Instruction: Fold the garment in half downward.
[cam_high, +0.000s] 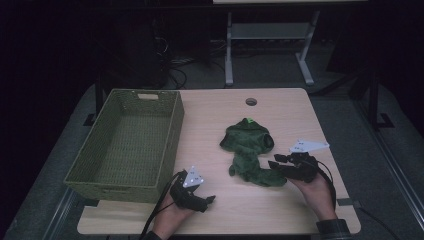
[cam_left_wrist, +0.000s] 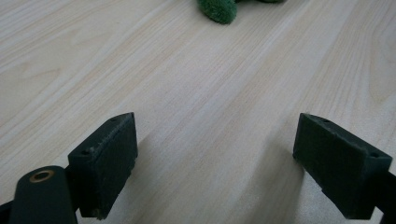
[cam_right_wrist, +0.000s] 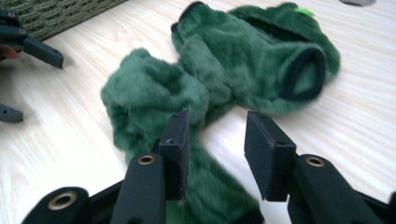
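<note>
A fuzzy dark green garment (cam_high: 248, 147) with black-trimmed openings lies crumpled on the wooden table (cam_high: 210, 125), right of centre. My right gripper (cam_high: 274, 161) is at the garment's near right end. In the right gripper view that gripper (cam_right_wrist: 217, 119) is open, its jaws straddling a fold of the garment (cam_right_wrist: 154, 93), with the left jaw resting on the fabric. My left gripper (cam_high: 210, 200) hovers low near the front edge, apart from the garment. Its jaws (cam_left_wrist: 215, 123) stand wide open over bare wood, and a tip of the garment (cam_left_wrist: 217, 9) lies ahead.
A green woven basket (cam_high: 172, 135) stands empty on the table's left side. A round cable hole (cam_high: 251, 102) sits near the far edge. Beyond the table is a grey desk frame (cam_high: 229, 50). The left gripper's jaws (cam_right_wrist: 37, 46) lie near the basket (cam_right_wrist: 56, 14).
</note>
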